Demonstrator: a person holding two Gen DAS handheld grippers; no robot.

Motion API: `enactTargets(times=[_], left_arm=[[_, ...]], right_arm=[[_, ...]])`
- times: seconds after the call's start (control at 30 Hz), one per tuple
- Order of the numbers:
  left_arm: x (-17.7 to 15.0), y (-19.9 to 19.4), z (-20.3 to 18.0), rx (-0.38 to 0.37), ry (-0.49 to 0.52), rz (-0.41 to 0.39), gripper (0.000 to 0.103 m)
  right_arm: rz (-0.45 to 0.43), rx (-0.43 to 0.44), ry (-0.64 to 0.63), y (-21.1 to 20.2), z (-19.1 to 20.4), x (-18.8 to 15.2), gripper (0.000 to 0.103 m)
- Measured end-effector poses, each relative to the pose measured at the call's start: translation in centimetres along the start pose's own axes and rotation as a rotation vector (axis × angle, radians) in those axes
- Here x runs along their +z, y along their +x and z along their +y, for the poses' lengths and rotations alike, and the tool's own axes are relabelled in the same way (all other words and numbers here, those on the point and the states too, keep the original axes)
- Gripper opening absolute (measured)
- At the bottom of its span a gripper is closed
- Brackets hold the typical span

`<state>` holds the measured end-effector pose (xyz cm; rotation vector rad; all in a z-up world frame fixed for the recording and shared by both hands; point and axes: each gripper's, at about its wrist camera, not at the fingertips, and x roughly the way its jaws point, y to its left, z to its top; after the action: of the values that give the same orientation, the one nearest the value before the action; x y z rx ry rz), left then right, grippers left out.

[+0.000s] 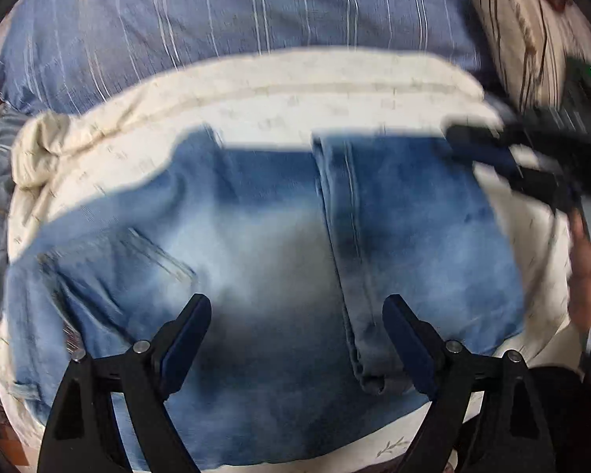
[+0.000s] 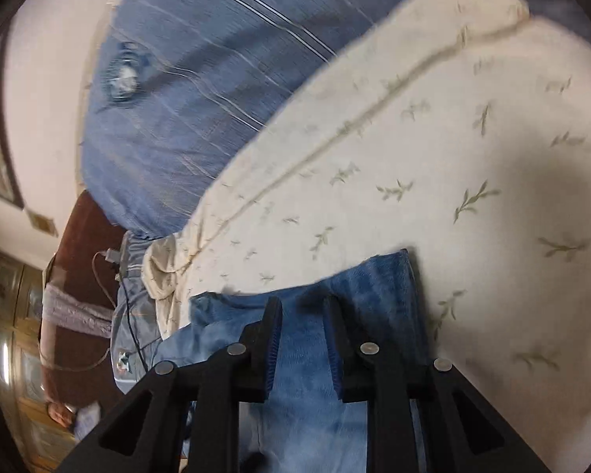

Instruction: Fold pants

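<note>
Faded blue jeans (image 1: 256, 244) lie spread on a cream leaf-print cover (image 1: 279, 94), with a back pocket (image 1: 138, 260) at the left and a folded leg (image 1: 354, 260) running down the middle right. My left gripper (image 1: 297, 315) hovers open over the jeans, holding nothing. My right gripper (image 1: 504, 157) shows blurred at the jeans' upper right corner. In the right wrist view the right gripper (image 2: 301, 311) has a narrow gap between its pads, with the jeans' edge (image 2: 370, 280) lying under and between them; whether it grips the cloth is unclear.
A blue striped bedspread (image 1: 224, 12) lies beyond the cream cover. A striped pillow (image 1: 520, 31) sits at the far right. A hand (image 1: 587, 276) shows at the right edge. A cable (image 2: 110, 276) and wooden furniture (image 2: 15, 315) are off the bed's side.
</note>
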<state>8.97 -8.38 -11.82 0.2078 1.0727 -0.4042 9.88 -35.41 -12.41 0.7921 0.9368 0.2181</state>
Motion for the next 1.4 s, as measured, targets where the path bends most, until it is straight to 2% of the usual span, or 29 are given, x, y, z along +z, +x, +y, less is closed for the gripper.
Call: enactTargets(times=[0.13,0.3,0.37,0.47,0.53,0.7,0.77,0.9,0.97,1.1,1.2,1.23,1.27,1.3,1.33,1.4], left_arm=[[2.6,-0.8,0.2,0.04,-0.015,-0.04,0.09],[5.7,1.1,-0.5,0.117,0.0,-0.047,0.09],[6.5,2.7,-0.8,0.153,0.004,-0.018,0.09],[6.3,4.8,-0.5,0.18,-0.002,0.038,0.09],[6.0,5.3,-0.2,0.171,-0.022,0.043,0.09],[5.4,4.4,0.5,0.128,-0.038,0.055,0.09],[4.6,2.4,2.0,0.111,-0.056,0.019,0.09],[3.0,-1.7,5.7,0.128,-0.094,-0.055,0.09],[2.0,-4.0,8.3,0.155,-0.123,-0.092,0.09],[-0.4,-7.2,13.5,0.245,-0.17,-0.129,0.09],[-2.8,-8.7,16.8,0.297,-0.214,-0.133,0.09],[-3.8,-9.0,18.2,0.307,-0.238,-0.131,0.09],[-4.5,-9.2,19.1,0.31,-0.255,-0.127,0.09],[-5.3,-9.4,20.0,0.308,-0.277,-0.122,0.09],[-6.2,-9.4,21.0,0.3,-0.303,-0.117,0.09],[-7.5,-9.1,22.5,0.283,-0.348,-0.11,0.09]], right_arm=[[-0.003,0.013,-0.061,-2.9,1.1,-2.5,0.025],[0.055,-0.047,-0.095,-3.4,1.2,-6.2,0.025],[0.091,-0.098,-0.114,-2.7,1.0,-7.5,0.025],[0.159,-0.128,-0.116,-1.5,0.4,-8.9,0.025],[0.194,-0.151,-0.129,-0.4,-0.2,-10.0,0.026],[0.157,-0.163,-0.188,-0.8,0.4,-11.1,0.026],[0.133,-0.161,-0.207,-1.2,1.0,-11.2,0.026],[0.06,-0.077,-0.24,-2.4,2.5,-11.5,0.028],[0.036,-0.062,-0.261,-2.3,3.3,-11.6,0.028],[0.039,-0.068,-0.346,-0.7,5.8,-12.2,0.028],[0.091,-0.09,-0.393,0.9,6.7,-13.0,0.028],[0.141,-0.099,-0.41,2.2,7.0,-13.4,0.033],[0.184,-0.117,-0.416,3.0,6.9,-13.9,0.043],[0.208,-0.139,-0.423,3.5,6.8,-14.2,0.045],[0.19,-0.15,-0.449,3.3,7.2,-14.5,0.047],[0.157,-0.105,-0.468,2.4,7.8,-14.7,0.052]])
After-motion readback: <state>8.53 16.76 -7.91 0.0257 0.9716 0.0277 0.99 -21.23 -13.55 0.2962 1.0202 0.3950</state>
